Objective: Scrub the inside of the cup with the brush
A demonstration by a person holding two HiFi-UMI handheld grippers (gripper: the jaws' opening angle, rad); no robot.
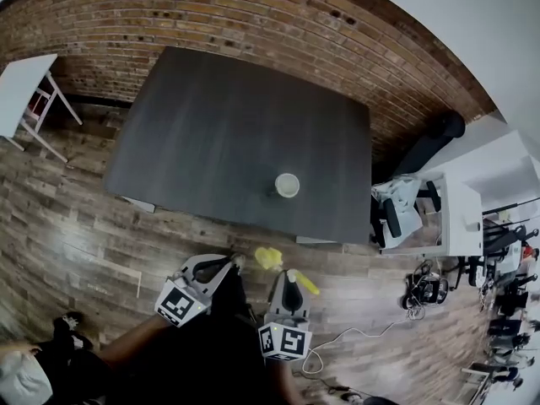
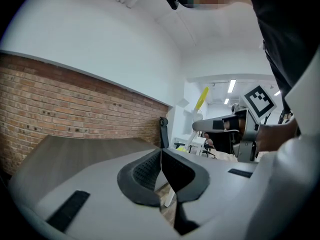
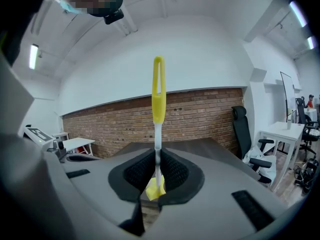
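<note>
A pale cup (image 1: 287,185) stands upright near the front edge of the dark table (image 1: 219,133). Both grippers hang over the wooden floor, short of that edge. My right gripper (image 1: 289,277) is shut on a yellow brush (image 1: 270,258). In the right gripper view its thin stem runs up between the jaws of the right gripper (image 3: 158,159) to a yellow looped handle (image 3: 158,91), with the yellow head (image 3: 154,188) below. My left gripper (image 1: 235,262) is shut with nothing between its jaws, as the left gripper view (image 2: 161,168) shows. Neither gripper view shows the cup.
A white side table (image 1: 21,83) stands at the far left. A black office chair (image 1: 439,133) and a white desk (image 1: 464,218) flank the table's right side. A white cable (image 1: 337,340) lies on the floor near my feet.
</note>
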